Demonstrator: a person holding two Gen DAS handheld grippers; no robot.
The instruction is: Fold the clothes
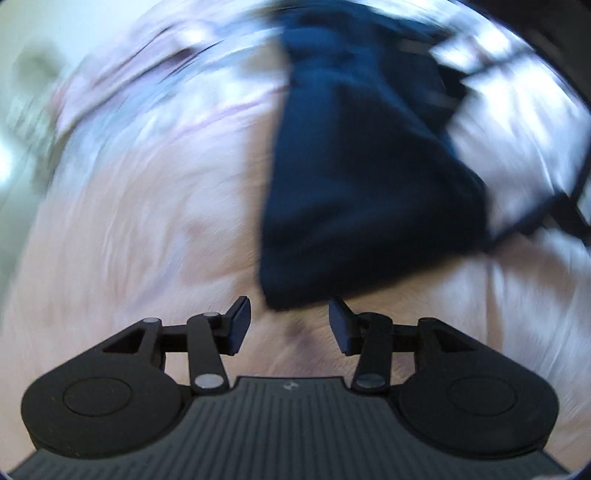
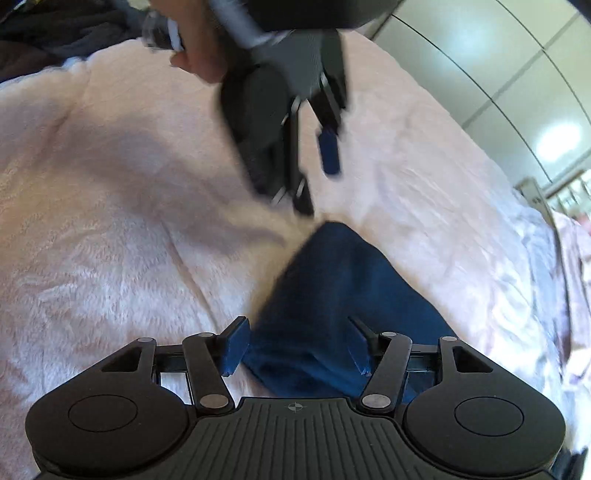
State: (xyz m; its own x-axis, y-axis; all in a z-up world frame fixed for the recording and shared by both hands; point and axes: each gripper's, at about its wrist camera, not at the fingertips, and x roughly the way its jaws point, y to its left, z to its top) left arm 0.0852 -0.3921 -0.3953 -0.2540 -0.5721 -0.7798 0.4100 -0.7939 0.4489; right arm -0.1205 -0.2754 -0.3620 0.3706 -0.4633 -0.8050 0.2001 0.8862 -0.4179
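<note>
Pink fluffy blanket [image 2: 110, 229], dark blue garment [image 2: 332, 295] lying mid-blanket, left gripper [image 1: 290, 325] fingers apart just beside it, right gripper [image 2: 295, 345] fingers spread astride the cloth's near edge.

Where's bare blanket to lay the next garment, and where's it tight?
Free: the broad pink blanket left of the navy garment, up to the dark clothes pile at the far edge. A narrower strip runs right of the garment toward the wardrobe doors. Crowded: centre, where the open left gripper and open right gripper flank the garment.
</note>
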